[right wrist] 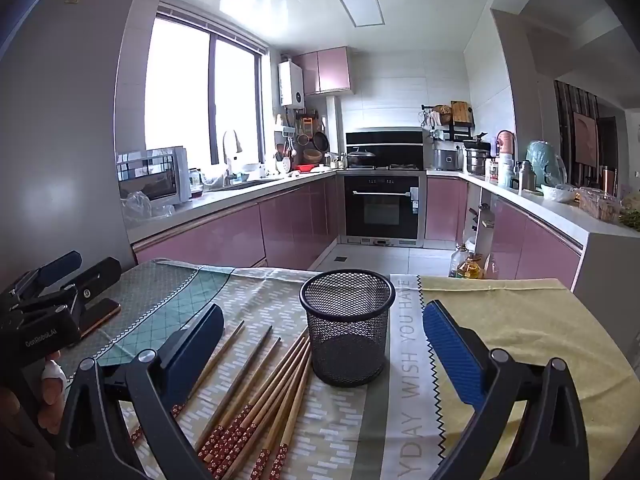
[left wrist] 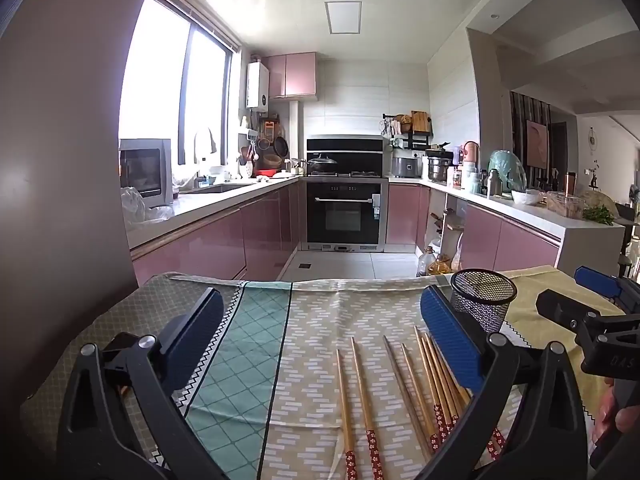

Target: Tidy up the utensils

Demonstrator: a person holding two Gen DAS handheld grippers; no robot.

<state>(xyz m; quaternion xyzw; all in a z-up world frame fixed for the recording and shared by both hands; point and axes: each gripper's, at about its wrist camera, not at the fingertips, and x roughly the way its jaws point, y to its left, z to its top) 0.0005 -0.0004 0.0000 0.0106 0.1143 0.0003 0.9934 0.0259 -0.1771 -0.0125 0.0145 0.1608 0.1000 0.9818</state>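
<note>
Tablecloth [right wrist: 500, 320], patchwork-patterned, carries chopsticks [right wrist: 256, 400] beside mesh holder [right wrist: 346, 332]; pink kitchen cabinets [right wrist: 296, 224] behind. Left gripper [left wrist: 320, 344] and right gripper [right wrist: 324, 352]: jaws wide apart, empty.

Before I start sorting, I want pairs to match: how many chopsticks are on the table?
8 chopsticks, I think: three spread out left of the mesh cup, five bundled beside it. The bundle overlaps, so one may be hidden.

U-shaped kitchen, glossy pink cabinets [left wrist: 260, 236], white countertops [right wrist: 224, 200], black built-in oven [left wrist: 344, 216], large bright window [right wrist: 200, 88], white wall tiles, pale tiled floor [left wrist: 344, 266], ceiling light panel [left wrist: 343, 17].
</note>
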